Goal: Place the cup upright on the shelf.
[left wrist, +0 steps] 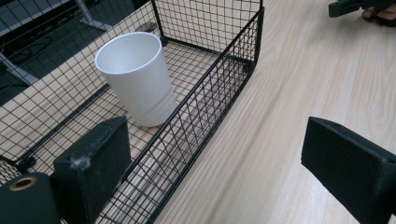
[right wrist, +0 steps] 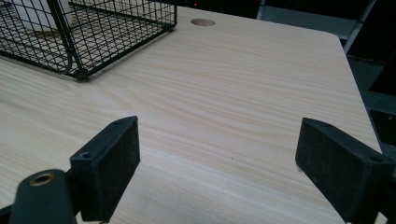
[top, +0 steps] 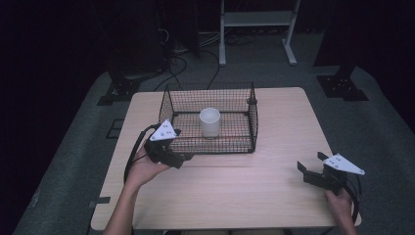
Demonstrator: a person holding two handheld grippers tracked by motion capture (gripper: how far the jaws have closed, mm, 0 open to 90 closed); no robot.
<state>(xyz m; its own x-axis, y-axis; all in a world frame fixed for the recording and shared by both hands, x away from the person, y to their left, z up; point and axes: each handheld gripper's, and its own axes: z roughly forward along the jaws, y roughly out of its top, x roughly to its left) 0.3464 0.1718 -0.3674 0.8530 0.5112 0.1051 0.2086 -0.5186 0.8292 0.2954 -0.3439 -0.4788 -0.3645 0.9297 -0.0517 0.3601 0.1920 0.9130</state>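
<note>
A black wire basket stands on the far half of a light wooden table. Inside it a white cup stands upright. My left gripper is at the basket's near-left corner, open. In the left gripper view the basket's near wall runs between the jaws of that gripper, and the cup stands just past the left jaw. My right gripper hovers open over bare wood near the table's right front. Nothing lies between the wide-apart jaws of this gripper.
A round cable hole is in the tabletop beyond the basket's corner. A white metal stand and cables lie on the dark floor behind the table. The right gripper shows far off in the left gripper view.
</note>
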